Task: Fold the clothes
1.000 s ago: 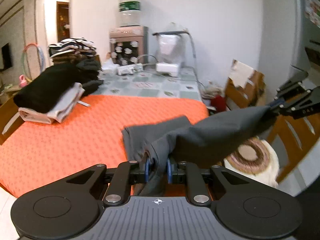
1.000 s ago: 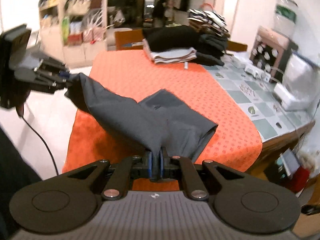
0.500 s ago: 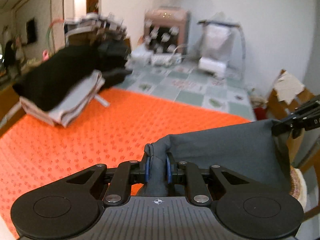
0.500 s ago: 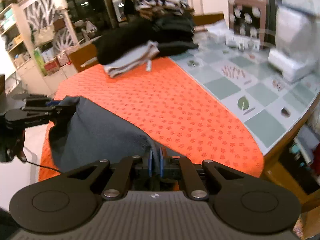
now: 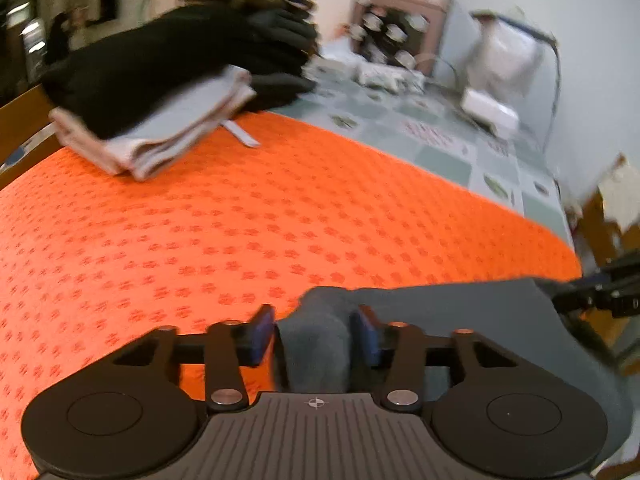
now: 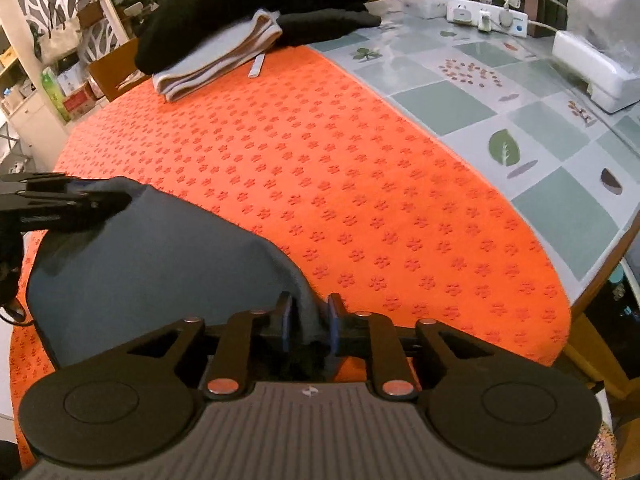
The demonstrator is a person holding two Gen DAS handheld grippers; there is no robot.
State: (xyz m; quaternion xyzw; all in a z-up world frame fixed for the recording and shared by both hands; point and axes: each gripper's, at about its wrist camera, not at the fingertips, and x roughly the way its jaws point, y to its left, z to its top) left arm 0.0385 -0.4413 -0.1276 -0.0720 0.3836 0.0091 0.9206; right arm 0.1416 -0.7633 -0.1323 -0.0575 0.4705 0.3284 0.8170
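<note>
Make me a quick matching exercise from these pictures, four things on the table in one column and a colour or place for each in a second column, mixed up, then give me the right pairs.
Column one:
1. garment between the tongs
2. mat
3. stack of folded clothes
4. power strip

Column two:
A. white, at the far side on the tiled tablecloth
B. orange with a small repeating pattern
C. dark grey, at the near edge of the mat
D. mostly black, at the far end of the mat

Pairs: 1-C, 2-B, 3-D, 4-A
</note>
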